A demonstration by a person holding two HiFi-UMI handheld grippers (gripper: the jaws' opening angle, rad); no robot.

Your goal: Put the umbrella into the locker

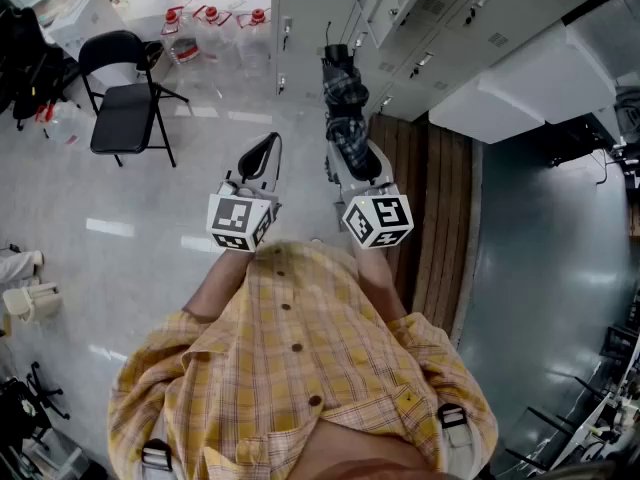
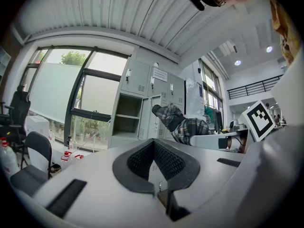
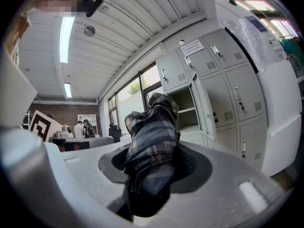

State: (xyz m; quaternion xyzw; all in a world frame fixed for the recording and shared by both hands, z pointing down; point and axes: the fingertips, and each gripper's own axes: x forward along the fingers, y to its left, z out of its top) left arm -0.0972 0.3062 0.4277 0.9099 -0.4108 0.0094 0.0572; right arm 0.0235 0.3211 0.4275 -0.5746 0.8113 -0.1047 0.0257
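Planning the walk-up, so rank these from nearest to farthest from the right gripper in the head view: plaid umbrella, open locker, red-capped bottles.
From the right gripper:
1. Plaid umbrella: clamped in its jaws, pointing ahead.
2. Open locker: ahead, slightly left.
3. Red-capped bottles: on the floor, farther left.

Umbrella (image 1: pixel 345 118) before open locker (image 3: pixel 185 109), chair (image 1: pixel 125 108) at left, bottles (image 1: pixel 210 18) behind chair

Black folding chair (image 1: pixel 125 88) near red-capped bottles (image 1: pixel 212 16) on pale floor (image 1: pixel 190 178), slatted wooden platform (image 1: pixel 432 203) well apart
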